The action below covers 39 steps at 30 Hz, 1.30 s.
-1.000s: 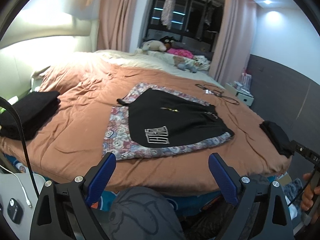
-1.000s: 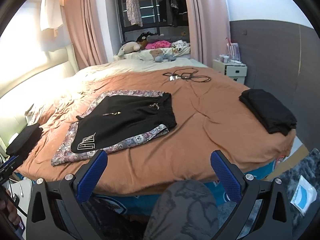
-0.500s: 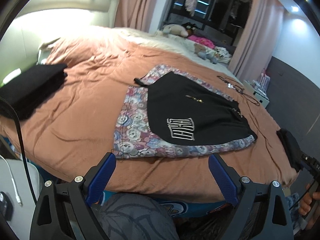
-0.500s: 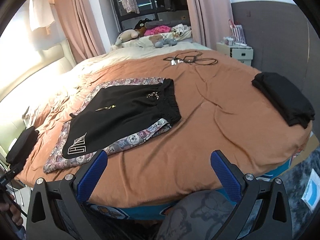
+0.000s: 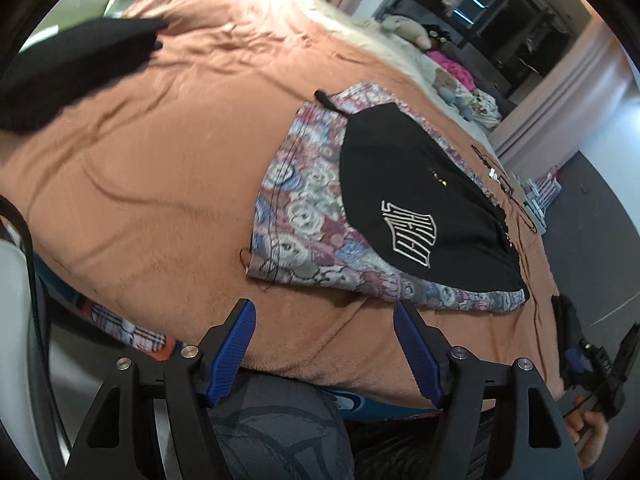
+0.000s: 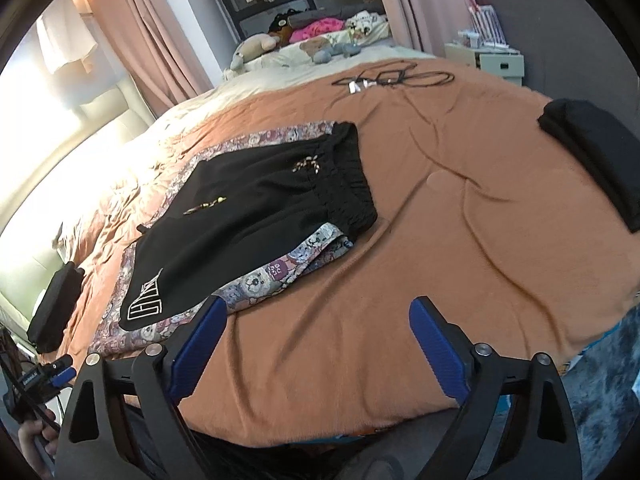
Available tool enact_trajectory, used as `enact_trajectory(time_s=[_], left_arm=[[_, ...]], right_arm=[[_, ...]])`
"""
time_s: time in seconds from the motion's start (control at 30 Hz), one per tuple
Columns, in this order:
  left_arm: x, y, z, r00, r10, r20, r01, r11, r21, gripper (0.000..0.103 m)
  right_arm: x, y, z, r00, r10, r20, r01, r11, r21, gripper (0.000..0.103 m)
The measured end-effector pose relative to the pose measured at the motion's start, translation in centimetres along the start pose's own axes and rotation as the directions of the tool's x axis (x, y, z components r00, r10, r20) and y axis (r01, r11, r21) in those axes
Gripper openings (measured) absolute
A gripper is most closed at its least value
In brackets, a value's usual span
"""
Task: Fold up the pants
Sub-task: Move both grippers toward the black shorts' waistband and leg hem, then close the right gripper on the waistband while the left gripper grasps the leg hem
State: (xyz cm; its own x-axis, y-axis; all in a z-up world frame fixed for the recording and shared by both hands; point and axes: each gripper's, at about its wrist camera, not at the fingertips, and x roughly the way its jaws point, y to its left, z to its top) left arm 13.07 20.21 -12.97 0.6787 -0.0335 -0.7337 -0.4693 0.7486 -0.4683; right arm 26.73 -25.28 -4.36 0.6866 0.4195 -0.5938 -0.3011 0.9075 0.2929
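— So where were the pants at that point?

— Flat near the middle of the bed [image 6: 460,216]: black shorts [image 6: 256,216] spread on top of a patterned pair [image 5: 304,208], with the patterned cloth showing as a border along the near and hem sides. The waistbands pointed toward the right hand-held gripper [image 6: 318,346], the hems and the white logo toward the left hand-held gripper [image 5: 324,346].

— Why was each gripper placed like that?

— My guess is one end each: the left sat just short of the patterned hem corner, the right near the front edge below the waistband end. That would suit lifting a garment by both ends.

— Were they holding anything?

— No. Both stood spread with only the orange cover visible between the blue fingers [image 5: 232,354]. Both had just been narrowing, the left more than the right, and nothing was between the jaws of either.

— And the dark bundles at the sides?

— One folded black pile [image 6: 596,156] lay by the right edge, another black pile [image 5: 68,76] on the left. They looked like finished pieces kept clear of the working area, though I can't tell what garments they were
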Motion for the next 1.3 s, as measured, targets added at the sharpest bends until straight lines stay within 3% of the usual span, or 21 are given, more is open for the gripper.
enact_trajectory(time_s=[0.33, 0.7, 0.93, 1.1, 1.2, 1.3], left_arm=[[3.1, 0.8, 0.7, 0.997, -0.045, -0.054, 0.039, 0.993, -0.109, 0.067], [5.0, 3.3, 1.8, 0.993, -0.122, -0.003, 0.116, 0.954, -0.278, 0.066], [5.5, 4.0, 1.8, 0.993, -0.119, 0.002, 0.113, 0.935, -0.336, 0.038], [5.4, 4.0, 1.1, 0.988, -0.151, -0.002, 0.14, 0.923, -0.359, 0.037], [5.5, 4.2, 1.2, 0.991, -0.136, 0.011, 0.13, 0.92, -0.369, 0.026], [5.5, 4.7, 1.3, 0.991, -0.125, 0.036, 0.13, 0.912, -0.389, 0.022]], right_arm=[[5.0, -2.1, 1.9, 0.994, 0.056, -0.092, -0.054, 0.998, 0.031, 0.092], [10.0, -4.8, 4.0, 0.975, 0.117, -0.187, -0.096, 0.988, 0.118, 0.092], [11.9, -5.9, 4.8, 0.968, 0.168, -0.188, -0.133, 0.974, 0.184, 0.082], [13.2, -6.3, 5.3, 0.965, 0.192, -0.178, -0.152, 0.964, 0.219, 0.078], [13.7, -6.5, 5.2, 0.966, 0.197, -0.165, -0.155, 0.959, 0.238, 0.072], [13.9, -6.6, 5.0, 0.968, 0.201, -0.149, -0.158, 0.952, 0.262, 0.058]])
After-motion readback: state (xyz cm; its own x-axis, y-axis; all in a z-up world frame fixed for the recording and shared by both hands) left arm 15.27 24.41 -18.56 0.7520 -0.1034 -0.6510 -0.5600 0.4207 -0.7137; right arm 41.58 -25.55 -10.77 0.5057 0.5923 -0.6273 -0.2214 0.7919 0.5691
